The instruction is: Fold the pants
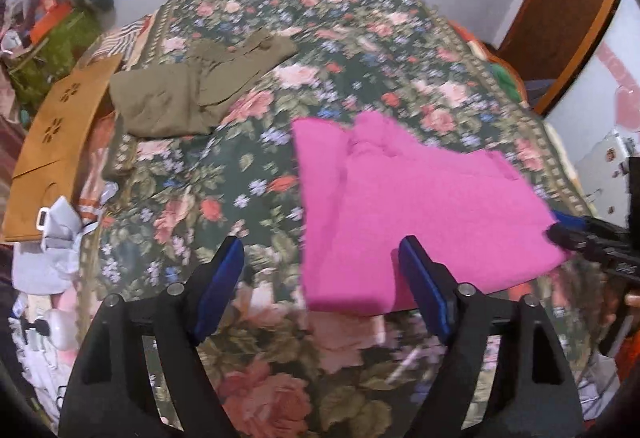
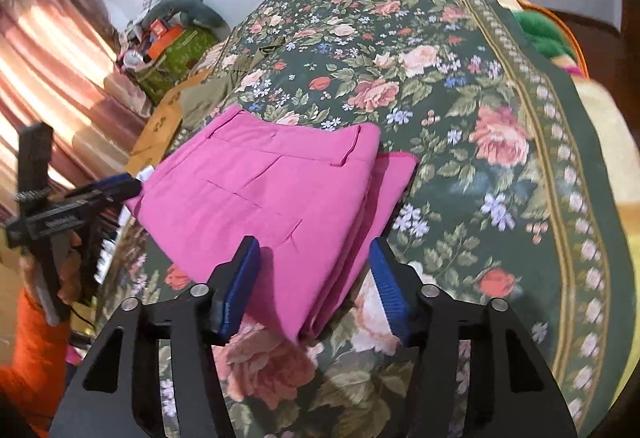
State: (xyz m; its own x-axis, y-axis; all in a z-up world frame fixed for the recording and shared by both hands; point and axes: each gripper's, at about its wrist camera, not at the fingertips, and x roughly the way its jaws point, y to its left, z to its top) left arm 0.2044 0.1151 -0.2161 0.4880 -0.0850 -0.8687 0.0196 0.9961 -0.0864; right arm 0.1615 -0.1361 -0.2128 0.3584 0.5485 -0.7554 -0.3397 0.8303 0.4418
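Lying folded on the dark green floral bedspread (image 1: 248, 173), the bright pink cotton pants (image 2: 260, 193) sit between the released left gripper (image 1: 320, 262) and released right gripper (image 2: 314, 262).

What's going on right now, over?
Left gripper and right gripper open, empty. Pink pants folded on bedspread. Nothing in the way.

Pink pants (image 2: 280, 205), folded into a thick layered stack on the floral bedspread (image 2: 460, 85). Waistband and belt loop at the far edge, slit pocket uppermost, one lower layer jutting out to the right.
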